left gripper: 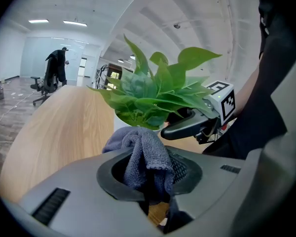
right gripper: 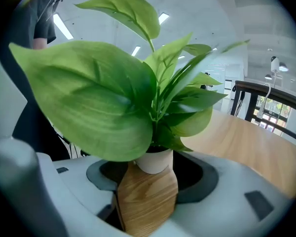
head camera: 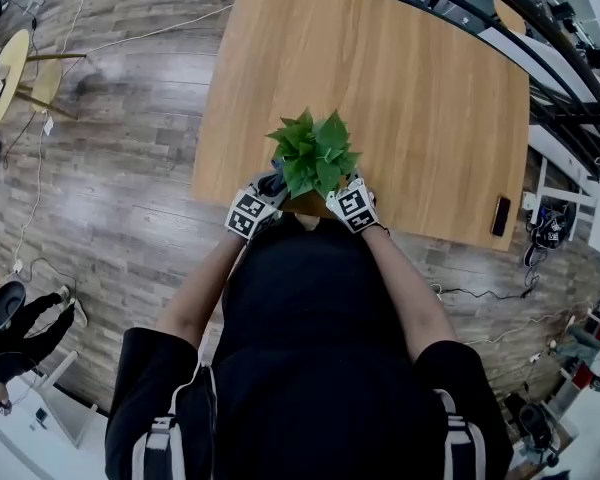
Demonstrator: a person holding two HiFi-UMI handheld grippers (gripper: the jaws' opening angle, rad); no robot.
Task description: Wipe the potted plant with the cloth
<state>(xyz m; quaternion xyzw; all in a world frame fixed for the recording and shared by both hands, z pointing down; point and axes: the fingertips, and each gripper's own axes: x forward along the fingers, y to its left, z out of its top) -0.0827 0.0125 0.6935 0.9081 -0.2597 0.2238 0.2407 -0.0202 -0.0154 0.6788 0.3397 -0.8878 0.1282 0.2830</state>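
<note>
The potted plant (head camera: 315, 153) has broad green leaves, a white inner pot (right gripper: 155, 160) and a faceted wooden base (right gripper: 147, 194). It sits at the near edge of the wooden table (head camera: 420, 88), close to my body. My right gripper (right gripper: 145, 201) is shut on the wooden base, with the leaves (right gripper: 89, 98) filling its view. My left gripper (left gripper: 150, 181) is shut on a bunched grey-blue cloth (left gripper: 144, 154), just left of the plant (left gripper: 158, 95) and below its leaves. In the left gripper view, the right gripper (left gripper: 197, 122) appears beyond the cloth. Both marker cubes (head camera: 248, 213) flank the pot.
A small black device (head camera: 500, 216) lies near the table's right front edge. On the wood floor at left stands a yellow round stool (head camera: 10, 73), with cables around it. A person (left gripper: 56, 68) stands far off beside an office chair. Railings run at right.
</note>
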